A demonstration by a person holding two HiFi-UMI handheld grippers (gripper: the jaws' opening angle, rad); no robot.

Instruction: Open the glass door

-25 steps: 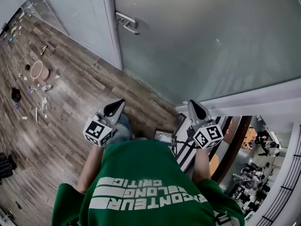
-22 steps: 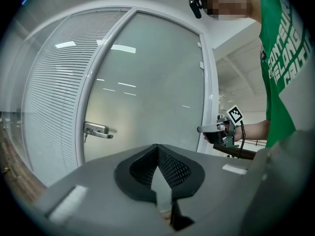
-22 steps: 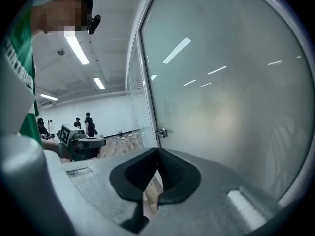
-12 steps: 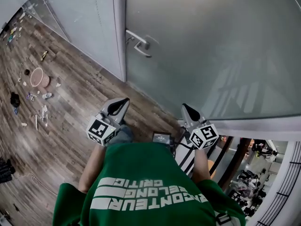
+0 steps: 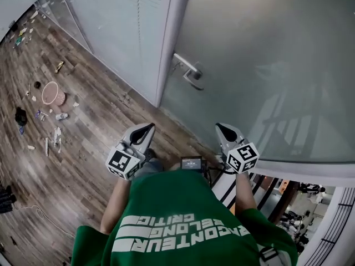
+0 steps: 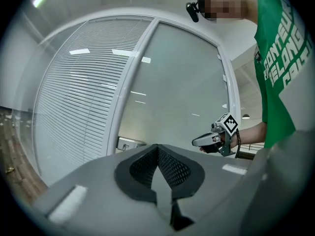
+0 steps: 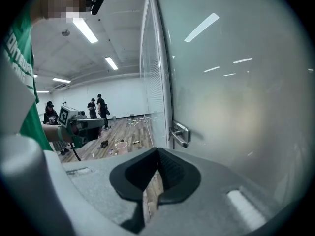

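Frosted glass door (image 5: pixel 277 60), bent metal lever handle (image 5: pixel 191 75). Fingers of left gripper (image 5: pixel 147 127) and right gripper (image 5: pixel 220 127) pressed together, empty, over wood-plank floor (image 5: pixel 83 137).

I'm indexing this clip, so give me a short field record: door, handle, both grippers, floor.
Door: frosted glass door, looks shut
Handle: metal lever handle, untouched
Left gripper: shut, empty, short of the handle
Right gripper: shut, empty, short of the handle
Floor: wood floor, small clutter at far left
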